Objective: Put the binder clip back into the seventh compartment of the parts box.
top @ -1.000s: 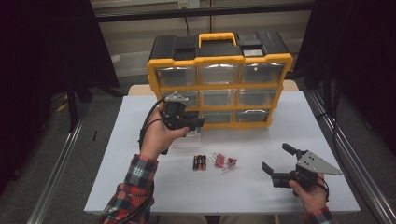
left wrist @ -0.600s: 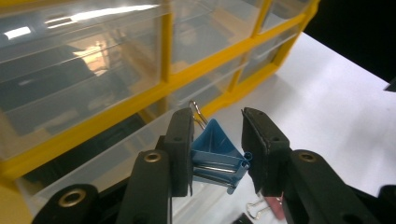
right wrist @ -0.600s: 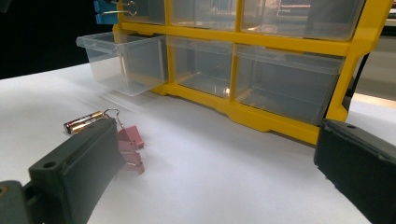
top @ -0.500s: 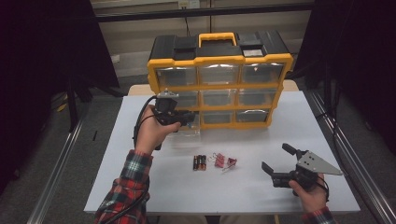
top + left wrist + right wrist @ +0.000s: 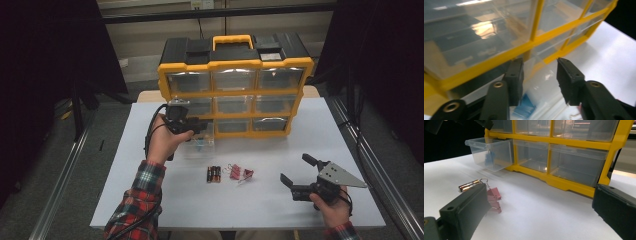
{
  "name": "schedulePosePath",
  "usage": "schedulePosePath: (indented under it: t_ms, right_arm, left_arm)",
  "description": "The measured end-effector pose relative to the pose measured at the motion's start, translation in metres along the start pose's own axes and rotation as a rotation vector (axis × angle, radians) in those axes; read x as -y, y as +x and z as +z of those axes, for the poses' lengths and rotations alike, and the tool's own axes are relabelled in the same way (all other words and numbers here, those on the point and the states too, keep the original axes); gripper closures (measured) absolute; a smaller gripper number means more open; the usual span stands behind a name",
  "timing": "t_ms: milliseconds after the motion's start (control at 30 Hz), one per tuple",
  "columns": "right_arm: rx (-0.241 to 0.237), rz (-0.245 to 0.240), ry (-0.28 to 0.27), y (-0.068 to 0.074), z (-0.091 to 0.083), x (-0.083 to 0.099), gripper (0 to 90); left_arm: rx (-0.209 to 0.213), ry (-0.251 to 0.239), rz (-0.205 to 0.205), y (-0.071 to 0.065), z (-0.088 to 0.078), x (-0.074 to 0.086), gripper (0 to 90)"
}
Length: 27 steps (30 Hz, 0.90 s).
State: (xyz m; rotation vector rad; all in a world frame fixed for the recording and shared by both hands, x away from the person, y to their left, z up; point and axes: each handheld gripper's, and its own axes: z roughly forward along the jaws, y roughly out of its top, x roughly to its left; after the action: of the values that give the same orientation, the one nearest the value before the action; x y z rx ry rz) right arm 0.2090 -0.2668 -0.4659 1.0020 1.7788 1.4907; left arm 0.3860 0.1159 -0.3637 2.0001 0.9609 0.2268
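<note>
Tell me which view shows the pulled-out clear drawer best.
The right gripper view: the clear drawer juts from the organizer's bottom-left slot, something blue inside. The high view has it partly behind the left gripper; the left gripper view shows a blurred close-up.

Batteries (image 5: pixel 214 174) left of clips (image 5: pixel 240 173) — before cabinet (image 5: pixel 235 85).

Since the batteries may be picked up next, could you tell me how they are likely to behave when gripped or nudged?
The batteries are round cylinders lying side by side on the white table, so a sideways nudge would probably roll them. Their smooth metallic casing may slip between hard jaws. They look rigid, so a firm grip likely won't deform them.
</note>
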Motion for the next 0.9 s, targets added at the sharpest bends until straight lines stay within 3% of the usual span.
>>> schedulePosePath:
  t_ms: [200,367,733,900]
  right_arm:
    - [0.005,0.004,0.001,0.0,-0.001,0.0,0.0]
    - [0.007,0.003,-0.001,-0.001,-0.001,0.0,0.0]
    - [0.004,0.002,-0.003,-0.001,0.0,0.0,0.0]
    - [0.001,0.002,0.002,0.0,0.0,0.0,0.0]
  left_arm:
    - [0.046,0.034,0.06,-0.01,-0.001,0.005,48.5]
    - [0.092,0.021,0.083,-0.02,0.002,0.01,43.4]
    - [0.141,0.024,0.137,-0.038,0.001,0.018,32.9]
    - [0.183,0.007,0.164,-0.049,0.008,0.024,27.3]
